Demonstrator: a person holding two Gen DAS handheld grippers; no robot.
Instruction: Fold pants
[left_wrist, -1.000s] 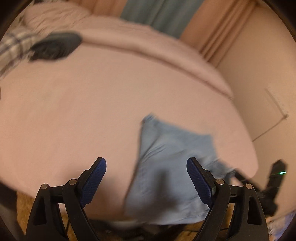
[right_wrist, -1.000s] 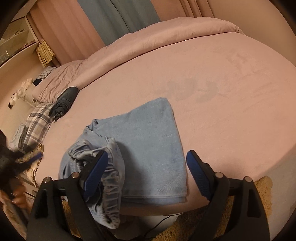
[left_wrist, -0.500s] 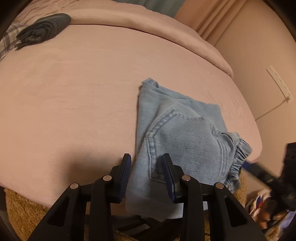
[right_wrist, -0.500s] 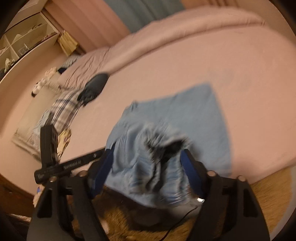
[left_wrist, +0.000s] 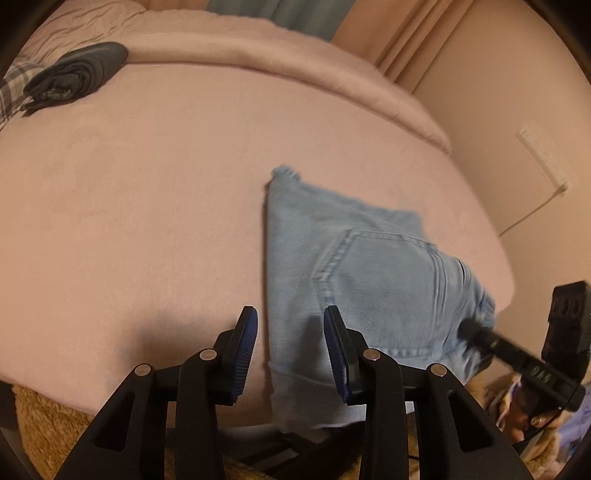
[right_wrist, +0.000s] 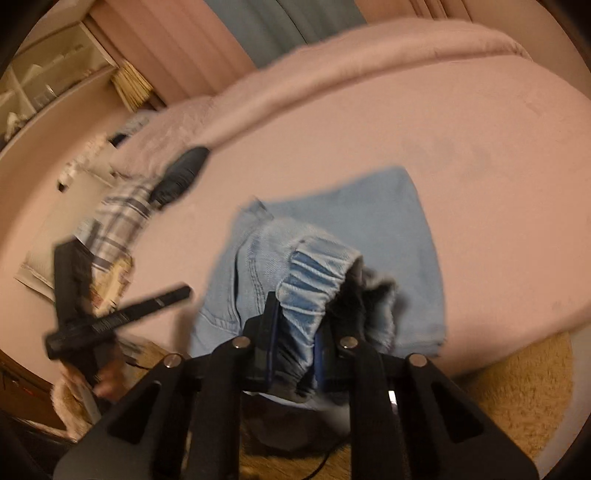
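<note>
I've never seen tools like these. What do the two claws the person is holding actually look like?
Both look alike. The left claw and right claw each have two black plastic arms with triangular cut-outs, silver round rivets at the joints, and ribbed blue pads lining the fingertips. No sleeves show.

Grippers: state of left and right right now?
Left gripper: closed on the edge fold of the jeans.
Right gripper: jaws have just been closing; shut on the jeans' elastic waistband.
</note>
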